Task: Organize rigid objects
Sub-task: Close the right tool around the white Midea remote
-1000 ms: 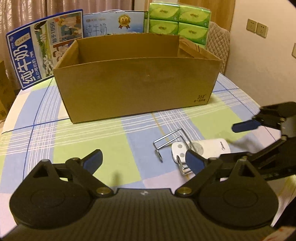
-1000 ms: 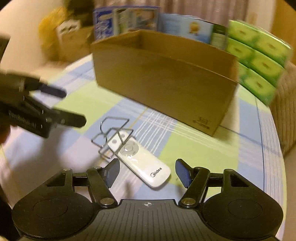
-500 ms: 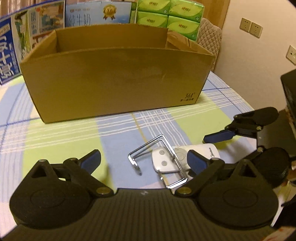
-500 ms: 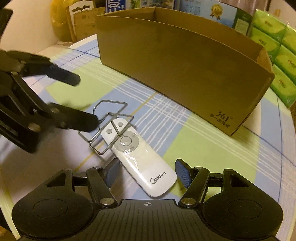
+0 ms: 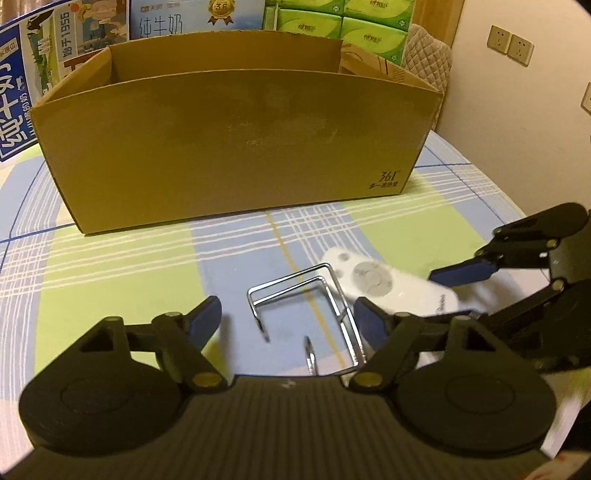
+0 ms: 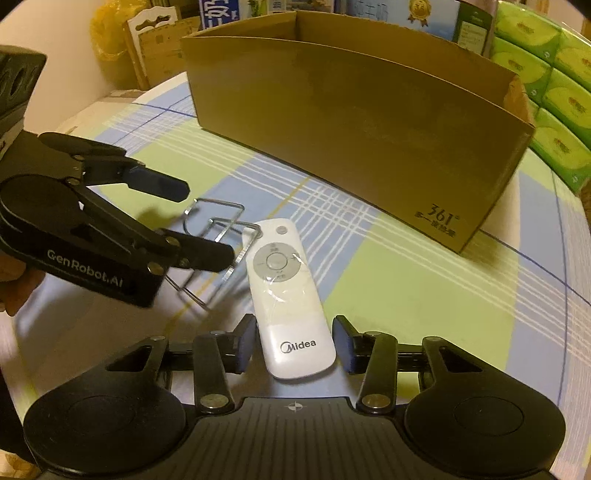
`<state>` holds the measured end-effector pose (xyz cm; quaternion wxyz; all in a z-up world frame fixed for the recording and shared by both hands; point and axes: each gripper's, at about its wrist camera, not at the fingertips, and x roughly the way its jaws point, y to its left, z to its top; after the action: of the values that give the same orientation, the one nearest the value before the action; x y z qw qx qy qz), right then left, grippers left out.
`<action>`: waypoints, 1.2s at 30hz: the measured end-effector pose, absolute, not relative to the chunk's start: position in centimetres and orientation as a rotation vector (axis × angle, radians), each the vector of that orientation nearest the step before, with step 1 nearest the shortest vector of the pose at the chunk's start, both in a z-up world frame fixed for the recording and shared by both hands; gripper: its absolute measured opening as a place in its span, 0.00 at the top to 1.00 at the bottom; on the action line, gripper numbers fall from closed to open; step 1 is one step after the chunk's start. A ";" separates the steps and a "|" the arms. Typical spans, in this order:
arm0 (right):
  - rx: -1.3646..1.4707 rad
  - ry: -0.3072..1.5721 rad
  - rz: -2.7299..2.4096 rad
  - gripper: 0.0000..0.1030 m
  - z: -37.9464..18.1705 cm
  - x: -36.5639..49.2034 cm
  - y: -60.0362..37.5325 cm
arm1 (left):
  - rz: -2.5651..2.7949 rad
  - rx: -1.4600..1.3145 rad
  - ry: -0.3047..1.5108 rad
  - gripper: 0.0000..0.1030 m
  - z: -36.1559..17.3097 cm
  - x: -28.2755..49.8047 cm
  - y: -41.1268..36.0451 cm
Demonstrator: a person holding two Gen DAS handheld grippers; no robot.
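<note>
Right now your right gripper (image 6: 293,349) has its fingers just closing around the white remote (image 6: 286,295) at lower centre, narrow gaps either side. Your left gripper (image 5: 288,319), also closing, straddles the wire rack (image 5: 317,306) beside it, not touching. Behind stands the cardboard box (image 5: 236,147) on the checked counter (image 5: 122,266); tissue packs (image 6: 554,92) sit upper right.

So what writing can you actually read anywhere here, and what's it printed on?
"Midea": white remote control.
"361°": cardboard box, near its lower corner; the small line beneath is too small to read.
"GenRobot.AI": side of the left hand-held gripper.
"纯牛奶" and "3.6": pale blue milk carton behind the box.
"1956": blue milk carton at left; its other characters are cut off.
Green tissue packs: print too blurred.
</note>
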<state>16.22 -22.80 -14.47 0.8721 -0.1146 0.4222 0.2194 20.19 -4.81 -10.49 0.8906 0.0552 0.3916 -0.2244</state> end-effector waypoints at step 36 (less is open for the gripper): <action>-0.153 0.918 0.359 0.62 -14.2 17.6 -23.7 | -0.449 0.170 0.800 0.28 -10.8 20.6 -5.0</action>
<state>17.56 -23.66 -14.24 0.8781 -0.0734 0.4404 0.1721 20.57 -4.96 -10.78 0.8931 0.0821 0.3857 -0.2165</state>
